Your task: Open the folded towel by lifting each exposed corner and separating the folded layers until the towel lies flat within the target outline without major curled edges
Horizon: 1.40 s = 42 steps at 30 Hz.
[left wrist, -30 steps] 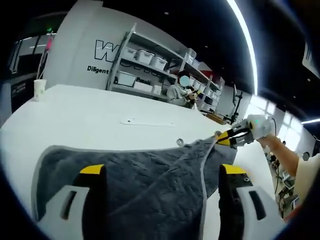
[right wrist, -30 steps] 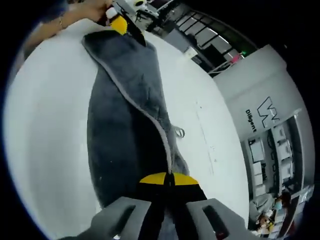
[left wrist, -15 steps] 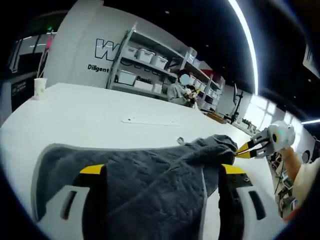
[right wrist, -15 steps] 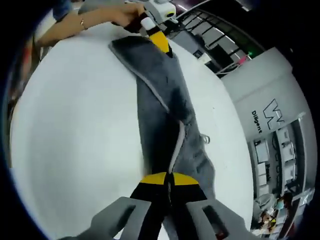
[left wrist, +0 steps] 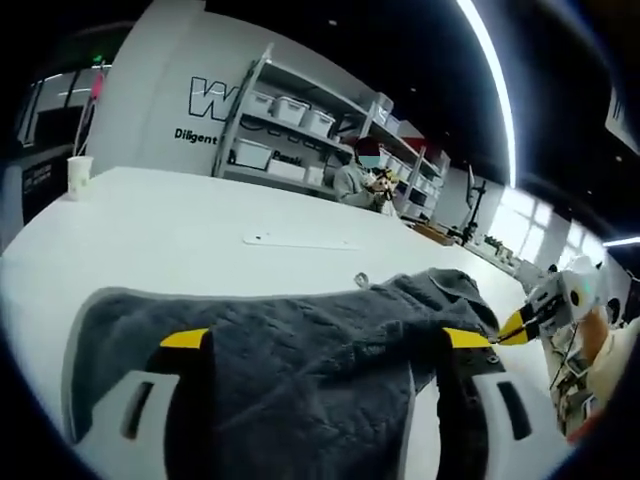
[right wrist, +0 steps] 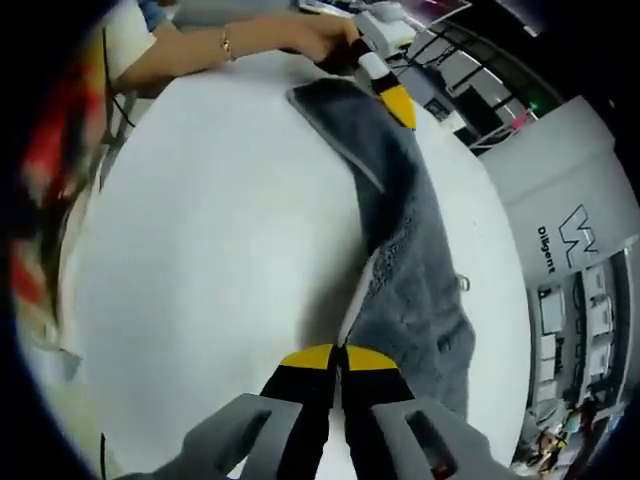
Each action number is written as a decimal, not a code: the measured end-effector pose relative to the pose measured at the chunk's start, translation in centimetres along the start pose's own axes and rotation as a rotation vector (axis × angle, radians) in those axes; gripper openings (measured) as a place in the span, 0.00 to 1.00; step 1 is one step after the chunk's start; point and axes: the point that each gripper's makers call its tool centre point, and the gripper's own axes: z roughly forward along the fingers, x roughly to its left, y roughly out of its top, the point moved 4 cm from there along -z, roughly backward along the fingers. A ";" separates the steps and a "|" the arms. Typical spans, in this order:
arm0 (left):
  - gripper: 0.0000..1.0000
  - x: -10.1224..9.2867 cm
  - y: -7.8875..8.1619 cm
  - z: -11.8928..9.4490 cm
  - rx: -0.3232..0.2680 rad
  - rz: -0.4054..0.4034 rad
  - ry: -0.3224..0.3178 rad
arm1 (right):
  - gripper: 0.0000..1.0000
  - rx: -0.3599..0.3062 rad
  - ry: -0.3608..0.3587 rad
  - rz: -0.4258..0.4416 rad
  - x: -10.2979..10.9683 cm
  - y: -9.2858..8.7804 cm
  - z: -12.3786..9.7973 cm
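A dark grey towel (left wrist: 300, 340) with a pale hem lies on the white table (left wrist: 180, 225). One end stretches between the wide-apart jaws of my left gripper (left wrist: 325, 340), which is open over it. Off to the right, my right gripper (left wrist: 515, 326) is shut on the towel's edge, pulling a rumpled top layer sideways. In the right gripper view the towel (right wrist: 410, 260) runs as a long strip from my shut right gripper (right wrist: 338, 358) up to the left gripper (right wrist: 392, 98) at its far end. A hand (right wrist: 320, 40) holds that left gripper.
A paper cup (left wrist: 80, 178) stands at the table's far left edge. Shelves with white bins (left wrist: 300, 125) and a seated person (left wrist: 362, 180) are behind the table. A thin marking (left wrist: 295, 243) lies mid-table. A small metal ring (right wrist: 462, 283) sits beside the towel.
My right gripper has drawn the towel's edge further right and away from the left gripper, stretching the top layer out. The left gripper has stayed in place.
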 end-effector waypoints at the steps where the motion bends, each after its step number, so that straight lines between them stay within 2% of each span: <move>1: 0.90 0.0 0.1 -0.1 -0.004 -0.001 0.002 | 0.00 0.006 0.025 -0.007 0.7 0.2 -0.1; 4: 0.90 0.2 0.3 -0.2 -0.013 -0.005 0.004 | 0.00 0.020 0.098 -0.047 2.7 0.7 -0.2; 9: 0.90 0.3 0.3 -0.3 -0.014 -0.009 0.007 | 0.00 0.031 0.156 -0.089 4.6 1.5 -0.6; 11: 0.90 0.2 0.3 -0.3 -0.016 -0.009 0.004 | 0.00 0.025 0.171 -0.086 5.0 1.7 -0.7; 15: 0.90 0.1 0.3 -0.3 -0.017 -0.009 0.002 | 0.00 -0.026 0.230 -0.025 6.2 2.2 -0.7; 16: 0.90 0.1 0.3 -0.3 -0.017 -0.009 0.002 | 0.03 -0.030 0.226 0.014 6.1 2.1 -0.9; 19: 0.90 0.2 0.4 -0.4 -0.021 -0.010 0.001 | 0.17 -0.041 0.218 0.055 6.1 2.1 -1.1; 22: 0.90 0.3 0.6 -0.5 -0.027 -0.012 0.006 | 0.28 -0.101 0.194 0.144 6.1 2.5 -2.0; 24: 0.90 0.4 0.6 -0.5 -0.028 -0.011 0.011 | 0.35 -0.119 0.137 0.195 5.6 2.3 -2.6; 26: 0.90 0.6 0.7 -0.6 -0.029 -0.008 0.020 | 0.46 -0.119 0.077 0.236 5.1 1.7 -3.2; 29: 0.91 0.7 0.6 -0.6 -0.028 -0.009 0.029 | 0.53 -0.108 -0.004 0.305 4.5 0.3 -4.0; 31: 0.91 0.7 0.6 -0.7 -0.025 -0.002 0.037 | 0.60 -0.107 -0.034 0.337 4.2 -0.2 -4.2; 33: 0.92 0.2 1.0 -1.1 -0.023 0.012 0.059 | 0.69 -0.128 -0.094 0.397 3.9 -1.0 -4.9; 35: 0.93 -0.8 2.1 -1.3 -0.063 0.060 0.032 | 0.78 -0.135 -0.115 0.431 4.0 -1.4 -5.3; 36: 0.92 -1.2 2.2 -1.5 -0.071 0.057 0.035 | 0.81 -0.139 -0.130 0.452 4.0 -1.7 -5.6; 39: 0.95 -1.8 1.8 -2.2 -0.064 0.081 0.034 | 0.91 -0.148 -0.171 0.512 4.0 -2.6 -6.3; 40: 0.95 -2.0 1.5 -2.8 -0.047 0.083 0.042 | 0.95 -0.154 -0.179 0.532 4.0 -2.8 -6.5; 42: 0.97 -2.7 1.6 -3.9 -0.051 0.085 0.044 | 0.99 -0.167 -0.187 0.574 4.2 -3.3 -6.8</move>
